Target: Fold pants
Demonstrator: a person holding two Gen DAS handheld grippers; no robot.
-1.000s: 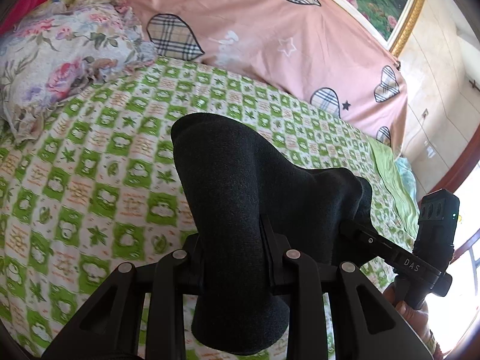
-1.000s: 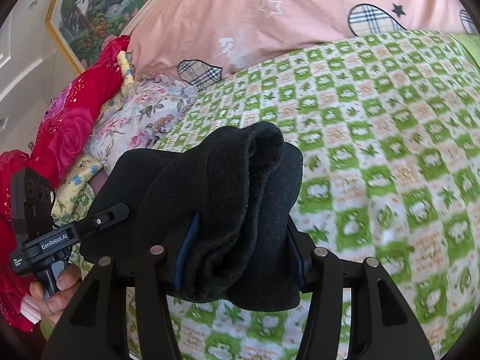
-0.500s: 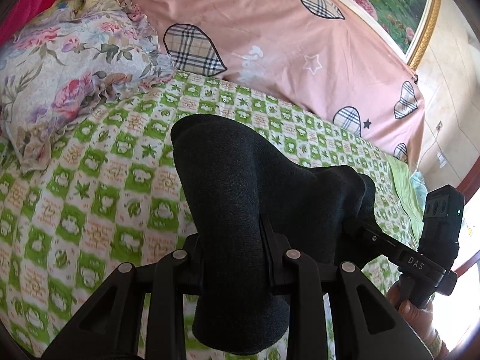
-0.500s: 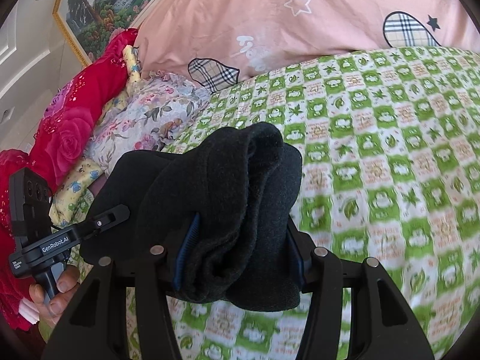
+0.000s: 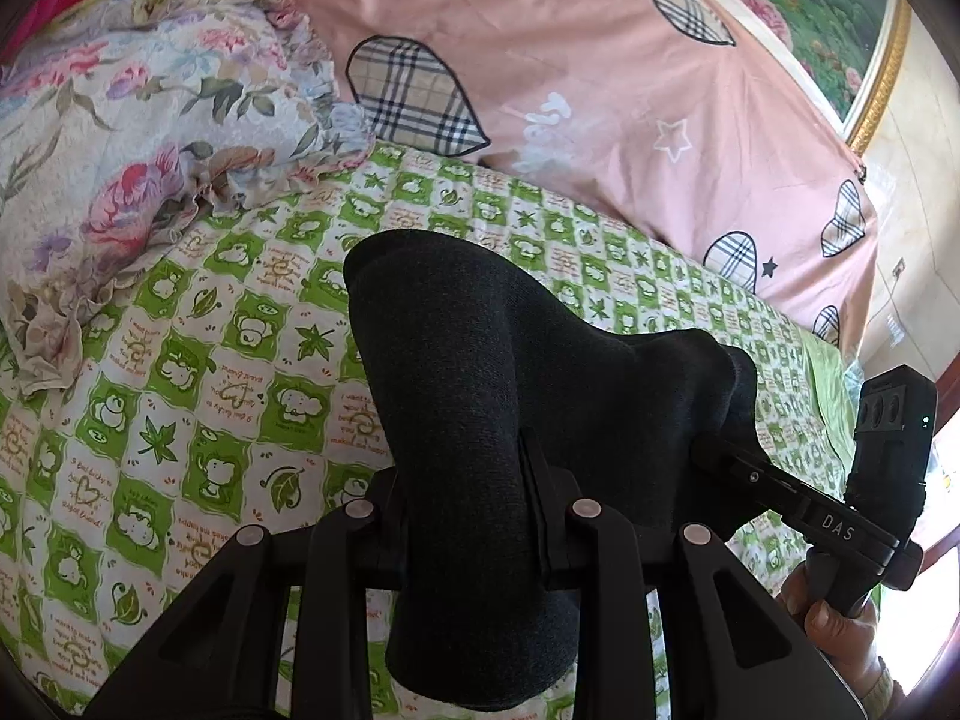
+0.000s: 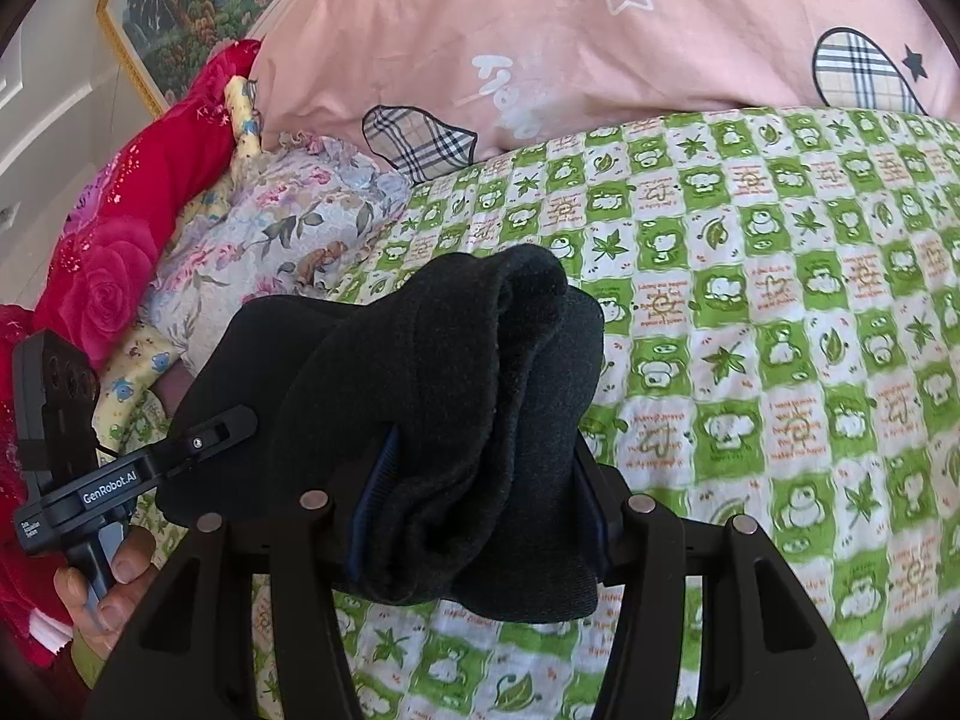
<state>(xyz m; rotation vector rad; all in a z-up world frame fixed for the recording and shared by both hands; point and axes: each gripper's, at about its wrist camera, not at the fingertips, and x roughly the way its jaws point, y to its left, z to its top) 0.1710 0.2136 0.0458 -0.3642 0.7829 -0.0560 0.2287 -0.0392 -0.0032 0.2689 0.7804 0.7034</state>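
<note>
The black pants [image 5: 474, 396] are held bunched in the air above the green checked bed sheet [image 5: 198, 360]. My left gripper [image 5: 474, 516] is shut on one folded end of them. My right gripper [image 6: 480, 516] is shut on the other end [image 6: 456, 408], where thick layers and a blue waistband edge show. Each gripper shows in the other's view: the right one [image 5: 714, 450] at right in the left wrist view, the left one [image 6: 234, 420] at left in the right wrist view. The cloth hides all fingertips.
A pink quilt with plaid hearts [image 5: 600, 90] lies along the back of the bed. A floral pillow [image 5: 120, 138] and red bedding [image 6: 126, 228] are at the left. A framed painting [image 6: 198, 6] hangs on the wall behind. The sheet [image 6: 780, 312] stretches to the right.
Both grippers have carried the pants forward, toward the pink quilt and floral pillow. The grip on the cloth is unchanged.
</note>
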